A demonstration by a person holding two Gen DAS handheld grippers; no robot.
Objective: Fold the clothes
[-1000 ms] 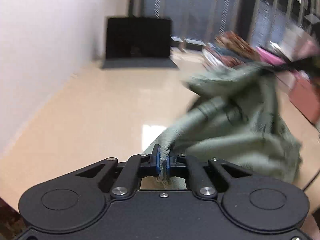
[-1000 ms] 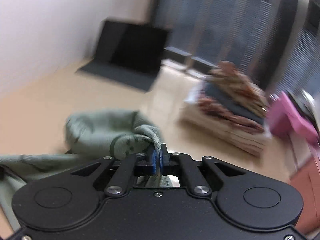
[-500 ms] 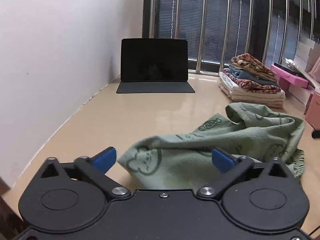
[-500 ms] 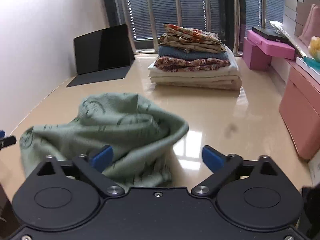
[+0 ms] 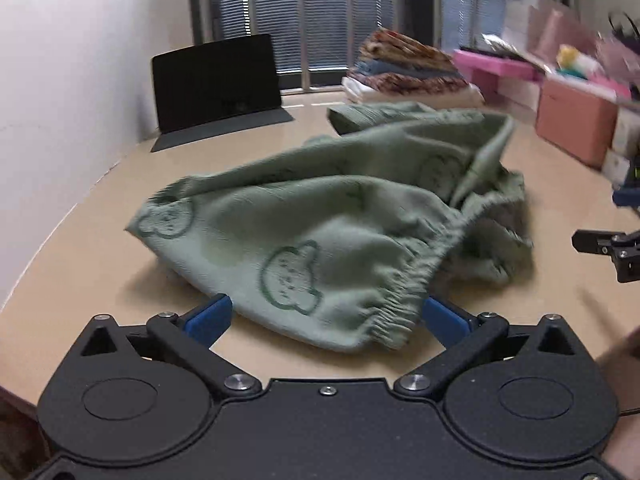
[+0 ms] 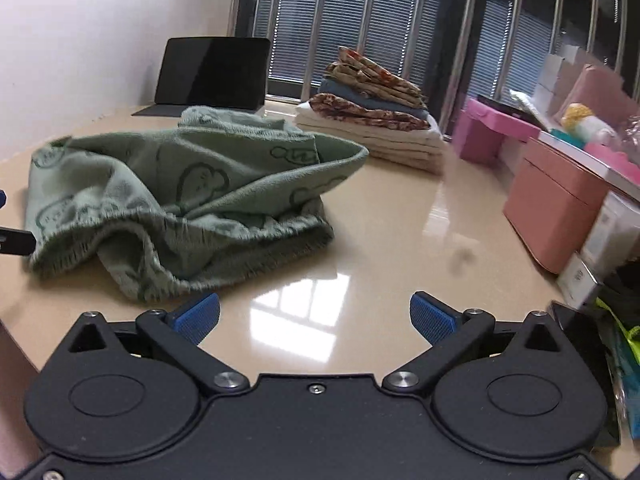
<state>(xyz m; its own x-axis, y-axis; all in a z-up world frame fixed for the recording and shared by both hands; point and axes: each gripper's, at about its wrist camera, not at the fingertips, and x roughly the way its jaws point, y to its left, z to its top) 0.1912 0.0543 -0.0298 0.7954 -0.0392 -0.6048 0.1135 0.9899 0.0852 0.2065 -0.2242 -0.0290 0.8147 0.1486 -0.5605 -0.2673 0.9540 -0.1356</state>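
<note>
A: Two grippers, both mine. State of the left gripper (image 5: 326,316)?

B: Jaws spread fully apart, having just been opening. The green garment (image 5: 332,216) lies crumpled on the beige table (image 5: 80,240); its gathered elastic waistband edge reaches in between my blue pads (image 5: 208,316), but neither pad presses on it (the cloth rests on the table under its own weight).

A: And the right gripper (image 6: 314,316)?

B: Same condition: jaws wide, just opened, with only bare glossy table between the pads (image 6: 432,316). From this view the green garment (image 6: 180,200) sits ahead and to the left, near but apart from my left-hand pad.

A: Garment orientation?

B: Bunched, not flat. The bear print faces up, and the waistband opening gapes toward the right wrist camera.

A: Surroundings?

B: A stack of folded clothes (image 6: 372,112) stands behind the garment, near the window blinds (image 6: 340,20). A dark tablet (image 6: 212,74) is propped by the white wall. Pink boxes (image 6: 556,216) line the table's right side. In the left wrist view, part of the right gripper (image 5: 608,248) shows at the right edge.
</note>
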